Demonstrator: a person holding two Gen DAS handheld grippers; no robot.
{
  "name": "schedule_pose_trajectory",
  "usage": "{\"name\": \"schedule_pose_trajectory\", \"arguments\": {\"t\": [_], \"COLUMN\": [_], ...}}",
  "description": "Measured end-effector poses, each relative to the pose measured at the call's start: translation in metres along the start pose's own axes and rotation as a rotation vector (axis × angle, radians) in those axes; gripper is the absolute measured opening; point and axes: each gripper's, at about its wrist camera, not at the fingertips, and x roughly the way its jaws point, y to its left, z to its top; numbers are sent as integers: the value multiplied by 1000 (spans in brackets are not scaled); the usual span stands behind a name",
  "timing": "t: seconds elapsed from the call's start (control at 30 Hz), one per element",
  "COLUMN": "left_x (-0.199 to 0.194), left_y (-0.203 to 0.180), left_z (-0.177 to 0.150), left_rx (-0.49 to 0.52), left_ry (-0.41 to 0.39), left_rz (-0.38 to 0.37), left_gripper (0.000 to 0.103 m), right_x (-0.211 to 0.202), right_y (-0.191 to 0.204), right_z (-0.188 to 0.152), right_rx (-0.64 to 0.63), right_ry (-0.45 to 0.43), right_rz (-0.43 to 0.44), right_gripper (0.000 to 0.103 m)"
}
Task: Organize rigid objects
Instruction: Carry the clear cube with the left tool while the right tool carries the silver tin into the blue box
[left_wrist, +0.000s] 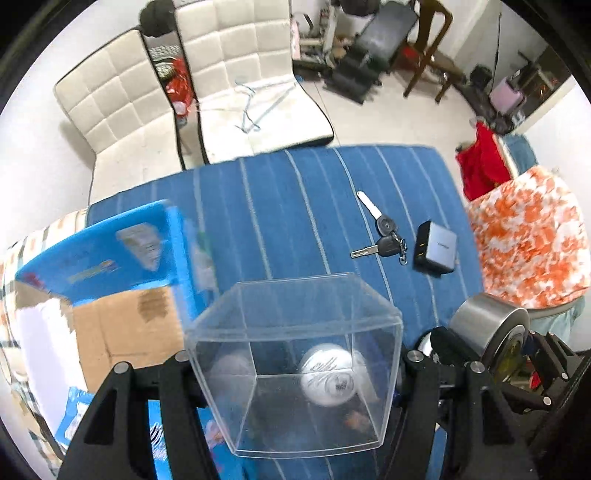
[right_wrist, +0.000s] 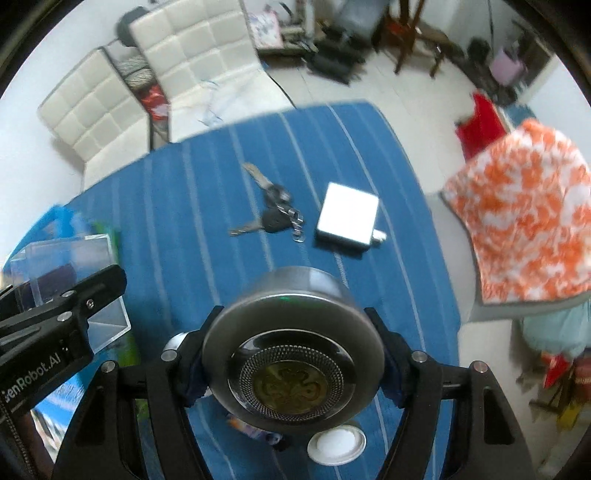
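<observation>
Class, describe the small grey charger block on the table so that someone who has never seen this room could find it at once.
Start at the blue striped tablecloth. Near its middle lies a bunch of keys, and right beside them, towards the orange-and-white patterned cloth, sits the charger block. It is the only flat, square, silver-grey box there, with plug prongs at one corner.

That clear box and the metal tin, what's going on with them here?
A person is tidying small items off a blue striped cloth, with a handheld gripper in each hand. The left gripper holds a clear box, with a white ball seen through it. The right gripper has a round metal tin clamped between its fingers. Both are off the cloth. The keys and a grey charger lie there untouched.
</observation>
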Motion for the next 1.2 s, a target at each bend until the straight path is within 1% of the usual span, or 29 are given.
{"name": "schedule_pose_trajectory", "arguments": {"t": [0.03,0.07,0.17,0.23,0.3,0.43,0.6,0.73,0.83,0.97,1.03,1.2], "left_x": [-1,-17,-36,-37,-47,-52,-47,-30,-9,19,33,82], "left_y": [13,25,54,58,75,109,151,182,212,239,249,270], "left_z": [5,-1,-3,-5,-8,-12,-14,-12,-9,-6,-4,2], "left_rx": [-8,-22,-42,-44,-36,-39,-69,-91,-132,-164,-186,-241], "left_ry": [-14,-39,-83,-109,-130,-136,-134,-114,-72,-23,4,112], "left_rz": [-2,-2,5,20,41,66,78,75,39,21,-14,-113], "left_gripper": [63,63,63,63,63,63,63,63,63,63,63,63], "right_x": [-8,-18,-43,-54,-64,-67,-58,-41,-23,2,14,48], "right_y": [5,12,38,57,81,123,176,217,240,264,275,301], "right_z": [-3,-6,-16,-21,-26,-29,-28,-23,-16,-7,-4,7], "right_rx": [-13,-27,-61,-83,-102,-109,-159,-187,-207,-237,-256,-316], "right_ry": [-11,-24,-54,-71,-91,-89,-79,-62,-45,-12,3,43], "right_rz": [5,11,36,54,65,112,132,146,149,156,154,133], "right_gripper": [74,74,74,74,74,74,74,74,74,74,74,74]}}
